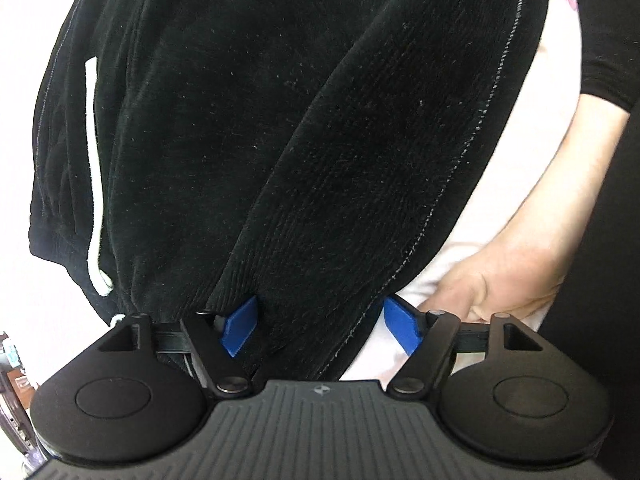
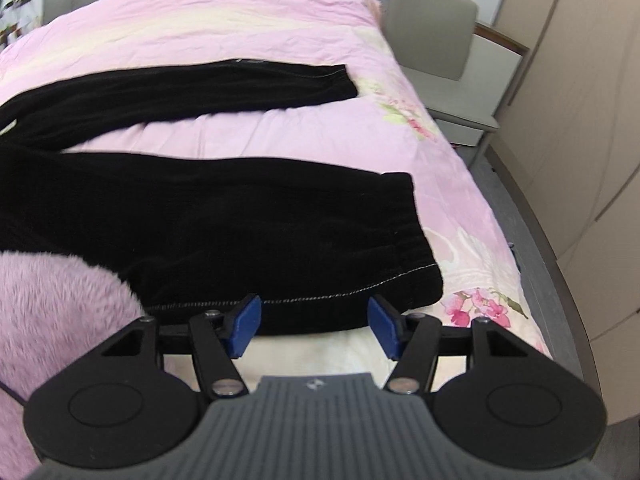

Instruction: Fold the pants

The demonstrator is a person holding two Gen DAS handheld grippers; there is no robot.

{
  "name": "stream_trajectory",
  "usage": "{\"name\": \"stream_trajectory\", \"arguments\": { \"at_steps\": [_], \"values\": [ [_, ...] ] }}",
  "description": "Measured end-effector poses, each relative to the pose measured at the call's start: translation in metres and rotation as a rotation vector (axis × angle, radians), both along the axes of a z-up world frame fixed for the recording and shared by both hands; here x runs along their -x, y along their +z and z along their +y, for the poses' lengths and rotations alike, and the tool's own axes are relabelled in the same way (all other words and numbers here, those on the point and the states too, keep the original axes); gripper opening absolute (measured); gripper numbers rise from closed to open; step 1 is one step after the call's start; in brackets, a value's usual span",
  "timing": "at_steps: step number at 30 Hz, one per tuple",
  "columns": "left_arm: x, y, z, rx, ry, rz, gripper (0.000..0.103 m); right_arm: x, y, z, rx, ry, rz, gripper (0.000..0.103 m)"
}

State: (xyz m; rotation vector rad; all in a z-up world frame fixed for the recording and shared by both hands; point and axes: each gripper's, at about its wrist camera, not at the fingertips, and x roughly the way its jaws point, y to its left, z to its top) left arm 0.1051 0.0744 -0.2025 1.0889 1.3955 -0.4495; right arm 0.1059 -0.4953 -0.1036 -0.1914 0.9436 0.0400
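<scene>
- Black pants (image 2: 224, 216) lie spread across the pink bed (image 2: 248, 24), waist end cut off at left.
- Left hand-held gripper (image 1: 320, 326) is spread; fabric hides part of its left pad.
- Right hand-held gripper (image 2: 314, 324) gapes at the near hem, pinching nothing.

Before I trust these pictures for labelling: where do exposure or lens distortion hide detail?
Left wrist view: the bedding beside the black pants is blown out to near white, though the pants' stitching stays sharp. Right wrist view: exposure is even, but the pants read as flat black and the wardrobe edges bow.
</scene>
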Motion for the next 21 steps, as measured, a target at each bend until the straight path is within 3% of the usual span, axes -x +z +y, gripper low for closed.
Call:
{"name": "stream_trajectory", "arguments": {
  "at_steps": [3,12,17,19,20,21],
  "values": [
    [0.003,-0.006,-0.004,-0.028,0.006,-0.027,0.087,0.001,-0.007,0.005,0.057,0.116,0.024,0.056],
    [0.021,0.017,0.007,0.034,0.134,-0.179,0.043,0.002,-0.039,0.029,0.289,0.478,0.100,0.056],
    [0.033,0.045,0.004,0.108,0.223,-0.292,0.033,-0.008,-0.051,0.036,0.344,0.554,0.078,0.056],
    [0.037,0.060,0.006,0.159,0.278,-0.348,0.030,-0.008,-0.054,0.039,0.348,0.575,0.070,0.038],
    [0.039,0.062,0.006,0.184,0.303,-0.375,0.030,-0.008,-0.055,0.040,0.353,0.580,0.067,0.018],
    [0.040,0.068,0.007,0.207,0.322,-0.400,0.030,-0.007,-0.055,0.041,0.357,0.582,0.058,0.012]
  ]
}}
